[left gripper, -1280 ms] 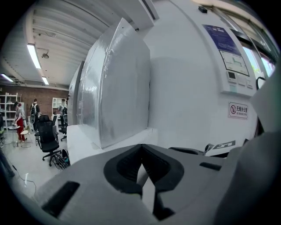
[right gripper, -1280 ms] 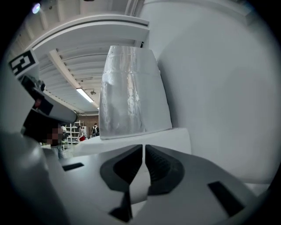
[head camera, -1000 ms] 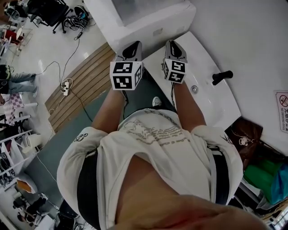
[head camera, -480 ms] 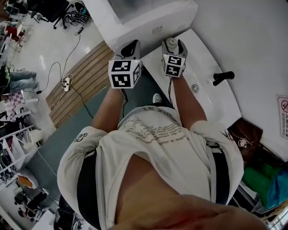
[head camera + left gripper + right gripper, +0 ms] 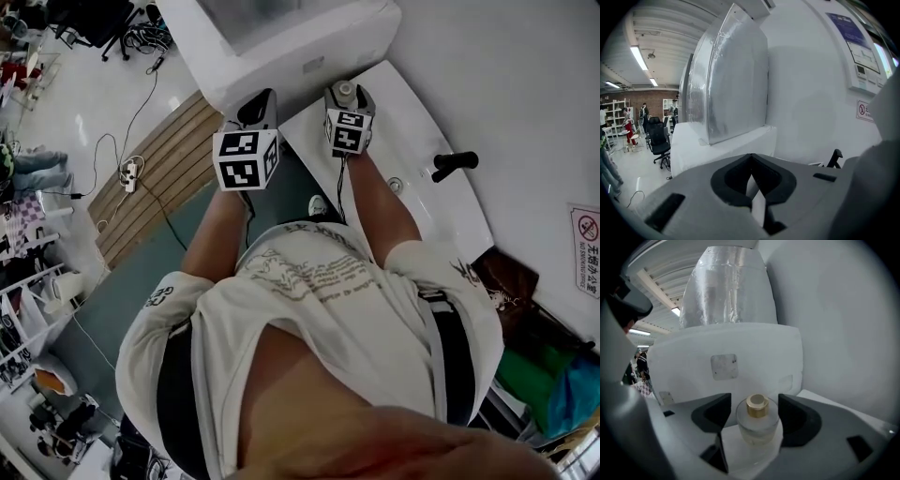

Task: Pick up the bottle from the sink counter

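A small round frosted bottle (image 5: 757,423) with a gold neck stands on the white sink counter (image 5: 824,401) near its far corner. My right gripper (image 5: 754,412) is around it: the jaws are opening, one on each side, with slim gaps between the pads and the glass. In the head view the bottle (image 5: 346,89) pokes up between the right gripper's (image 5: 344,101) fingers above its marker cube. My left gripper (image 5: 259,107) hangs beside the counter's edge over the floor. Its jaws are closed together with nothing in them (image 5: 753,187).
A black faucet handle (image 5: 455,162) sticks up further along the counter (image 5: 412,122), beside the basin. A large white box-shaped unit (image 5: 281,42) with a plastic-wrapped panel stands just beyond the bottle. A wall runs along the right. Cables and a wooden mat (image 5: 169,173) lie on the floor at left.
The right gripper has moved forward to the bottle and its jaws have spread apart around it. The left gripper has shifted slightly with the body.
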`<state>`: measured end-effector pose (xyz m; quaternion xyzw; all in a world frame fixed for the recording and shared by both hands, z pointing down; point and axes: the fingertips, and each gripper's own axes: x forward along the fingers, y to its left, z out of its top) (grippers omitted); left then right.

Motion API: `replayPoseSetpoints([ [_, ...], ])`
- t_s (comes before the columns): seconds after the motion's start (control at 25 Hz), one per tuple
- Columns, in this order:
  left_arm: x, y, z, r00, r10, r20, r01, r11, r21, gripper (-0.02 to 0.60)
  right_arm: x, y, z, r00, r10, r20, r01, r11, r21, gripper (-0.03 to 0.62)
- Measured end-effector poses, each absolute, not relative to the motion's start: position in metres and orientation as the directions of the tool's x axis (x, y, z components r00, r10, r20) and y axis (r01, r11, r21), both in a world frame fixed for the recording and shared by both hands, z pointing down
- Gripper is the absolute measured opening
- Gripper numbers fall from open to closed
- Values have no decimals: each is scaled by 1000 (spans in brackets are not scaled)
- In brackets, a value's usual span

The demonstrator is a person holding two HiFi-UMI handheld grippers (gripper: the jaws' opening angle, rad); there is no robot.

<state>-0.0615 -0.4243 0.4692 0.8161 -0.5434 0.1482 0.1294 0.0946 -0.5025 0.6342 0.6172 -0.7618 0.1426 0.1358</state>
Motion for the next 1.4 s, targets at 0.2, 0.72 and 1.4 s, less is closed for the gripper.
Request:
replayPoseSetpoints([
  [0.2,-59,-426,470,363,-846,390,-925,-379,38,21,93,-510,631,-170,-908,382,-980,196,28,291],
  [0.72,-70,-425,475,337,-850,404,-934,-356,31,21,102,-521,635,-71,-925,373,-993,102,64,304],
  [1.4,-75,-420,482,312,-853,419,-942,-334,23,21,108,-533,666,-104,-920,379,-995,99,-32,307],
])
